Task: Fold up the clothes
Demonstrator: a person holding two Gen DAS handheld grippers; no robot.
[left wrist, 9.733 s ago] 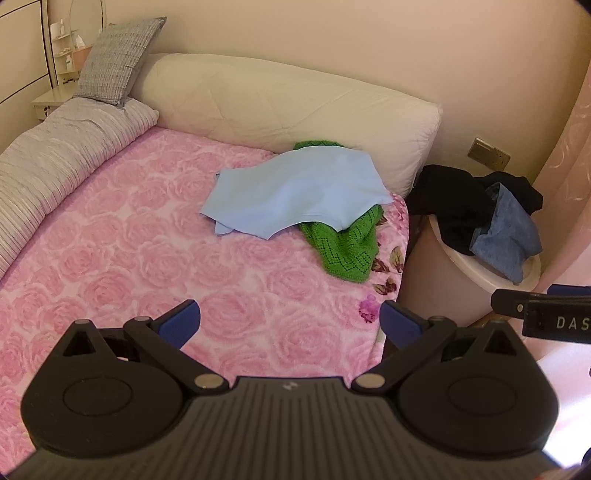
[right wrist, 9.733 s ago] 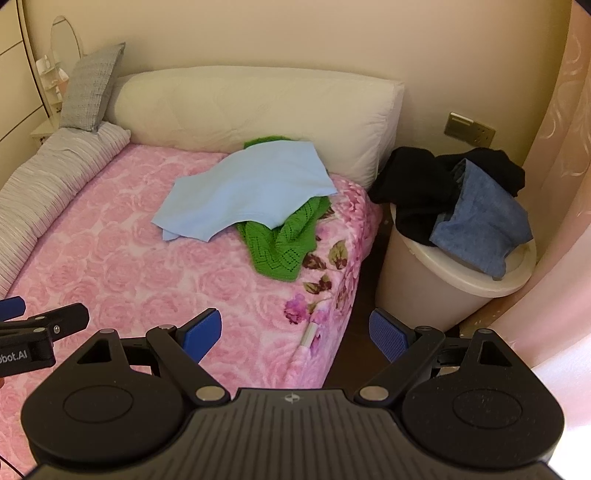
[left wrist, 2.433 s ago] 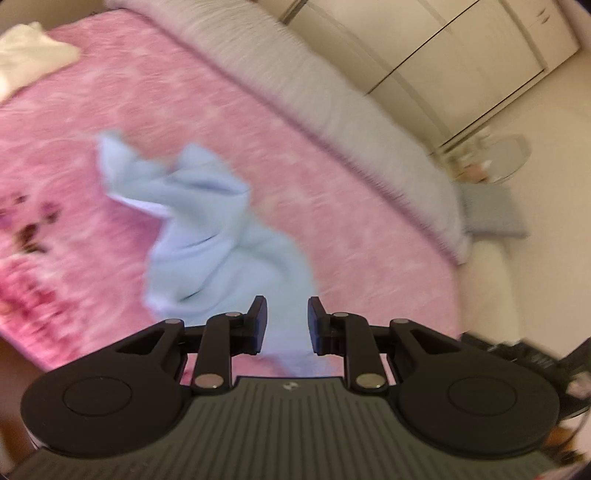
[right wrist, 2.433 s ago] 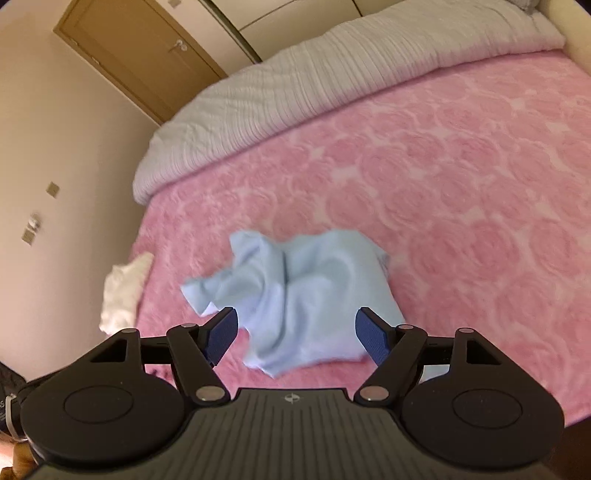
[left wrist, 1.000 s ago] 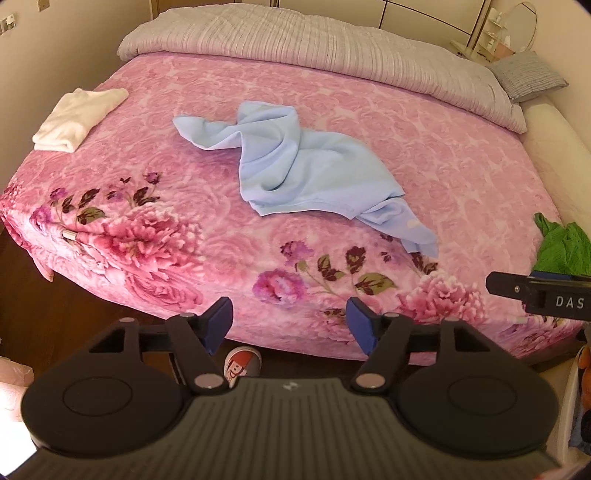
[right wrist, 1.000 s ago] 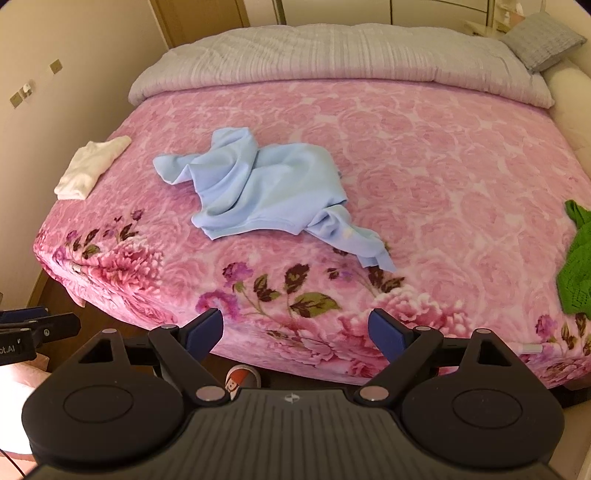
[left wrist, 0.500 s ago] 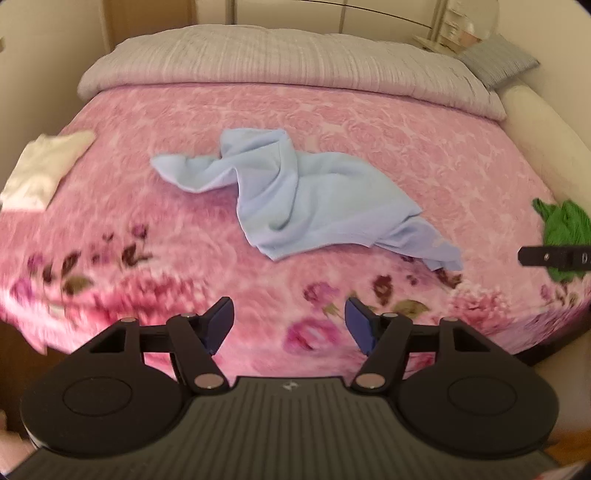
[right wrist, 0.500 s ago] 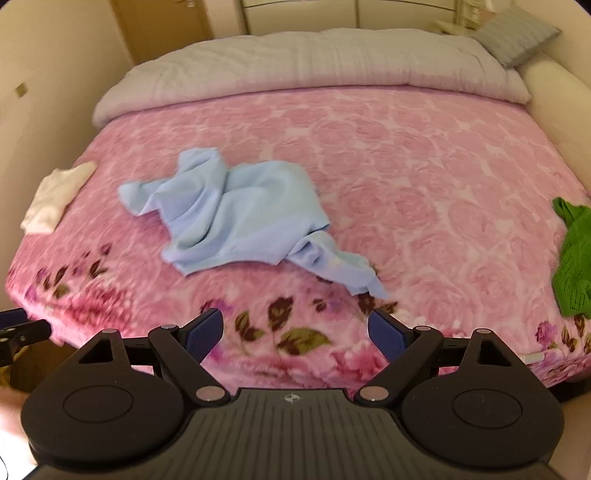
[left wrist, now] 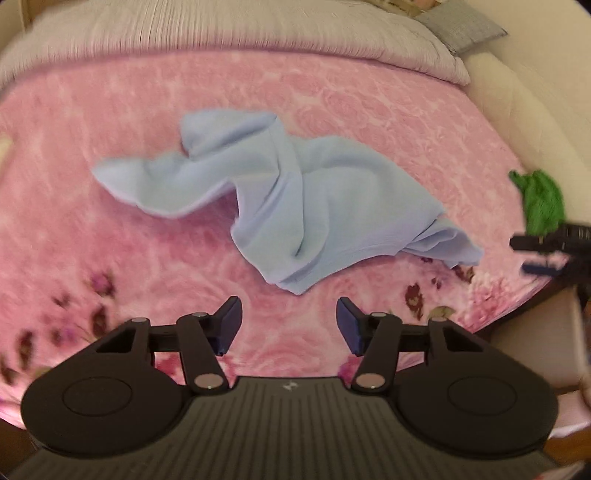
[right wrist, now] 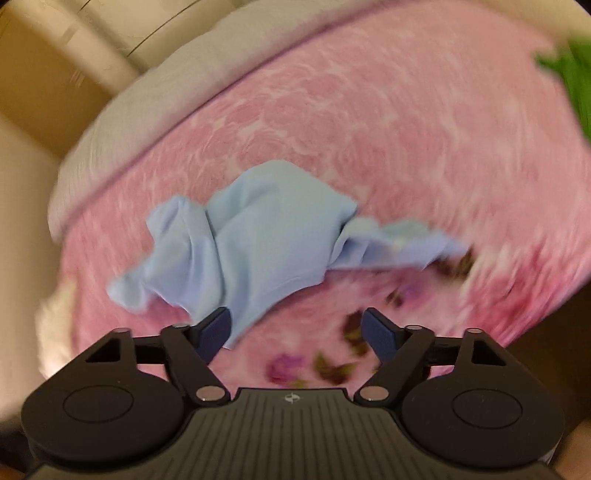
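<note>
A light blue garment (left wrist: 295, 206) lies crumpled on the pink rose bedspread (left wrist: 369, 110), near the bed's front edge. My left gripper (left wrist: 289, 325) is open and empty, just short of the garment's nearest corner. My right gripper (right wrist: 300, 332) is open and empty; its left fingertip overlaps the garment's (right wrist: 258, 243) lower corner in the blurred right wrist view, and I cannot tell if it touches. The right gripper also shows at the right edge of the left wrist view (left wrist: 546, 254).
A green knitted garment (left wrist: 541, 201) lies at the bed's right side, also in the right wrist view (right wrist: 572, 77). A grey striped duvet (left wrist: 221, 33) runs along the far side. A small grey pillow (left wrist: 460, 26) and a white headboard cushion (left wrist: 535, 110) are at the right.
Both grippers have moved closer to the bed and the blue garment. The left jaws have narrowed a little. The right view has swung left and is blurred.
</note>
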